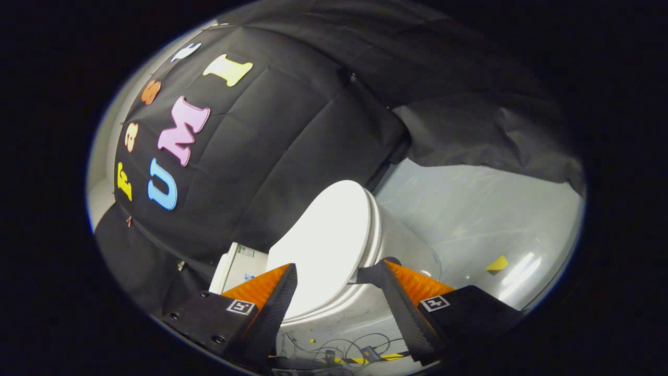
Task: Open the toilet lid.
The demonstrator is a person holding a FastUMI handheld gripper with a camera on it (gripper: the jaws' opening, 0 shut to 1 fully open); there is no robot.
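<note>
Toilet lid [326, 245]: lying closed on the bowl, showing as a white oval between and just beyond the fingertips. Gripper [334, 274]: hovering over the lid's near portion, jaws standing wide apart, gripping nothing; left fingertip [284, 284] overlapping one lid edge, right fingertip [383, 277] sitting at the opposite rim; contact not determinable. Toilet bowl [402, 245]: resting on the grey floor [485, 209], with the white cistern [237, 263] beside the left finger. Yellow scrap [497, 263]: lying on the floor well apart from the bowl. Cables [339, 347]: trailing on the floor beneath the fingers. Black cloth wall [292, 130]: hanging behind the toilet.
</note>
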